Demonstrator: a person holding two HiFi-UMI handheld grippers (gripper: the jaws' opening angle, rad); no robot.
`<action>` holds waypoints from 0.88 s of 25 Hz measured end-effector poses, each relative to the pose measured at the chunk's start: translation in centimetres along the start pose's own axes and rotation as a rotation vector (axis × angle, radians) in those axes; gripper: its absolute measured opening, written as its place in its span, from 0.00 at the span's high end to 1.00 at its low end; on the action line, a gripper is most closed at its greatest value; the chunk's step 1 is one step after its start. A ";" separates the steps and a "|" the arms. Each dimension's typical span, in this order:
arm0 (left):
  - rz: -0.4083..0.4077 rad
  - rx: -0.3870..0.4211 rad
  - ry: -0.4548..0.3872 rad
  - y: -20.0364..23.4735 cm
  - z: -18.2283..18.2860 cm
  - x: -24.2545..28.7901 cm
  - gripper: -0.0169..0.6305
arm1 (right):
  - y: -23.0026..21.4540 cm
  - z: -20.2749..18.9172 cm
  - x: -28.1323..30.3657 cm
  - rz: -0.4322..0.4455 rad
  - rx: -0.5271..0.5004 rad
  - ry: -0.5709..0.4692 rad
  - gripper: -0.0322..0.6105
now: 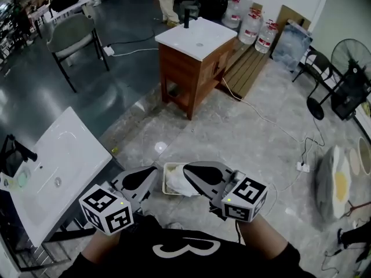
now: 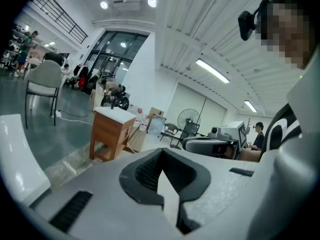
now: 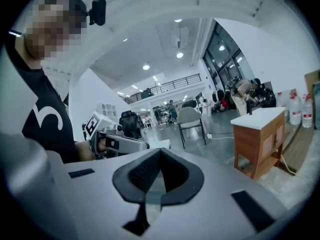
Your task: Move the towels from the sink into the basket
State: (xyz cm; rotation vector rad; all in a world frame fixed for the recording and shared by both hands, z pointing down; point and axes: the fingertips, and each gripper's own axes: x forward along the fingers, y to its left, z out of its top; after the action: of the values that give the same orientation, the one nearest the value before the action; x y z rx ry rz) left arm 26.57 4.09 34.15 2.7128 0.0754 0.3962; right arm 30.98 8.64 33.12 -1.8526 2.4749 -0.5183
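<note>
As both grippers sit low in front of the person, I find the task between one carry and the next.

Left gripper (image 1: 152,171): jaws together with nothing between them, confirmed in its own view. Right gripper (image 1: 186,170): jaws likewise fully closed and empty. Both point forward over the basket (image 1: 165,181) on the floor, and the right one's tip is above its rim.

One white towel (image 1: 177,184) lies bunched inside the basket. The sink (image 1: 64,155) stands to the left, well apart from the basket. Its white basin looks bare from the head view and I see no towel in it, though its near end runs behind the left gripper.

Judgement: the deposit step looks complete. If any towel remains, the next move calls for swinging left to the sink, opening a gripper above the cloth, and pinching a fold firmly enough to lift it whole. If none remains, the task is likely finished.
</note>
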 end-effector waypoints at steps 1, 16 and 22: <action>-0.012 0.027 -0.022 -0.5 1.4 -0.4 0.96 | 0.3 1.2 -0.3 -0.012 -0.015 -0.021 0.94; -0.020 0.205 -0.149 -6.1 7.7 -4.1 0.96 | 4.5 9.3 -2.6 0.002 -0.181 -0.180 0.95; 0.007 0.216 -0.140 -5.5 7.2 -4.8 0.96 | 4.8 9.0 -1.6 0.024 -0.184 -0.180 0.95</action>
State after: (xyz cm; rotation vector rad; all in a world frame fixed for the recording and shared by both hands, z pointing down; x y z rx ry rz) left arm 24.02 5.96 24.41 2.9463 0.0742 0.2094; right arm 28.74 8.99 23.07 -1.8332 2.4942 -0.1185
